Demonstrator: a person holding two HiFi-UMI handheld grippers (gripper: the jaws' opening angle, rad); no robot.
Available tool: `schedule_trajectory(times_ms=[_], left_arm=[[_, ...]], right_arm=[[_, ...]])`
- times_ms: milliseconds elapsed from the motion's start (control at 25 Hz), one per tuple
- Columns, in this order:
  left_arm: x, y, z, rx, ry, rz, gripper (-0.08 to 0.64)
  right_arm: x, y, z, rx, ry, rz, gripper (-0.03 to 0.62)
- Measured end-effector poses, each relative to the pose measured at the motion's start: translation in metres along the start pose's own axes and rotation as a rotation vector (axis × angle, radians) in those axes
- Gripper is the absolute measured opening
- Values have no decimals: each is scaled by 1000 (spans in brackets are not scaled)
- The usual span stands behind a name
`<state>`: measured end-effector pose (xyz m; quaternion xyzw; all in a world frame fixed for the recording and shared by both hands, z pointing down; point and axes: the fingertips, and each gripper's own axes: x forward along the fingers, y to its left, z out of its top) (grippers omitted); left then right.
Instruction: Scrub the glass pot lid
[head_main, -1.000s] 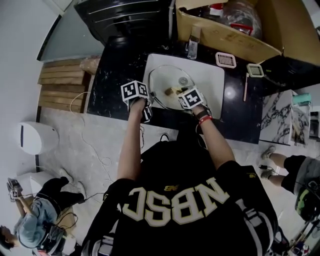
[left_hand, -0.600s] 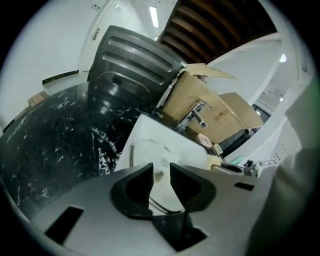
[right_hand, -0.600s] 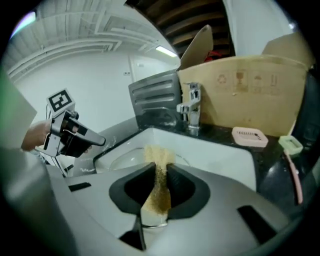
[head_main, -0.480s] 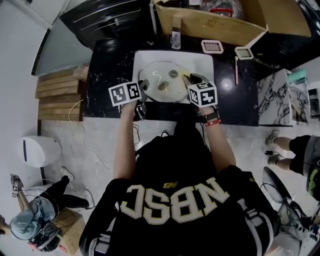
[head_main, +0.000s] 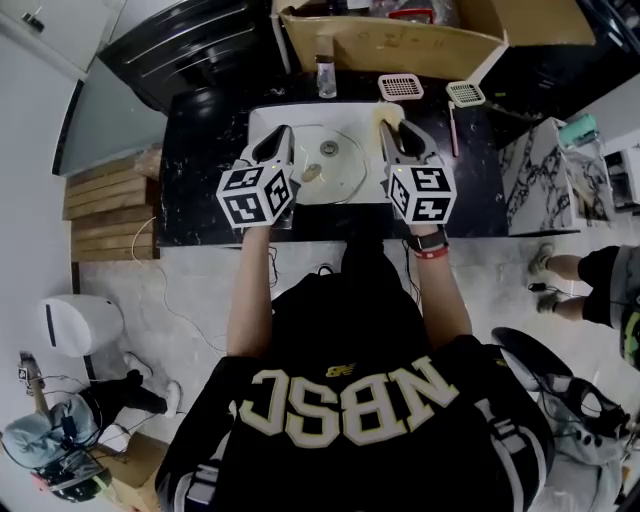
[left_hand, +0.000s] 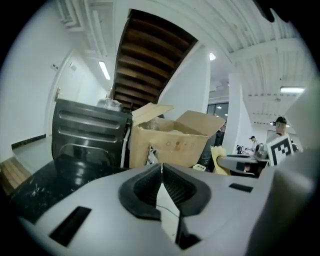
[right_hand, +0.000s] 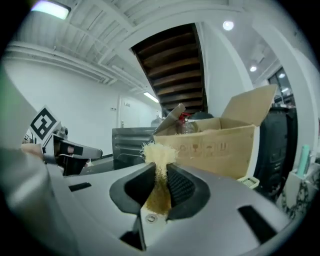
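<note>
The glass pot lid (head_main: 328, 166) lies in the white sink (head_main: 265, 120) set in the black counter. Both grippers are held up above it, pointing away from me and roughly level. My left gripper (head_main: 277, 140) hangs over the sink's left side. Its jaws have just been closing, and in the left gripper view the left gripper (left_hand: 161, 172) is shut with nothing between the pads. My right gripper (head_main: 397, 130) is over the sink's right side. In the right gripper view the right gripper (right_hand: 161, 172) is shut on a yellowish fibrous scrubber (right_hand: 158, 154), whose tuft sticks out past the tips.
An open cardboard box (head_main: 400, 38) stands behind the sink, with a small bottle (head_main: 325, 75) in front of it. Two white grid strainers (head_main: 400, 87) (head_main: 465, 94) lie on the black counter (head_main: 205, 160). A dark appliance (head_main: 190, 50) is at back left. Other people stand at the picture's lower corners.
Both grippers have risen out of the sink and tipped from pointing down at the lid to pointing level. The lid has stayed in the basin, free of both grippers.
</note>
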<state>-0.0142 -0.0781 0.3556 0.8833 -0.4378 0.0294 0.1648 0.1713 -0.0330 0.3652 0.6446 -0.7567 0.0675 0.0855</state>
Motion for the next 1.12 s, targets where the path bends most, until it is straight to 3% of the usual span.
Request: schedule_trajectory(times_ms=[160, 400, 1120], left_arm=[[-6, -16, 24, 75, -90, 1, 17], [-7, -21, 39, 100, -132, 12, 15], [-13, -22, 35, 108, -125, 20, 15]], right_arm=[[-12, -1, 24, 12, -53, -13, 69], [-18, -8, 34, 12, -88, -45, 67], [-20, -7, 21, 14, -42, -6, 67]])
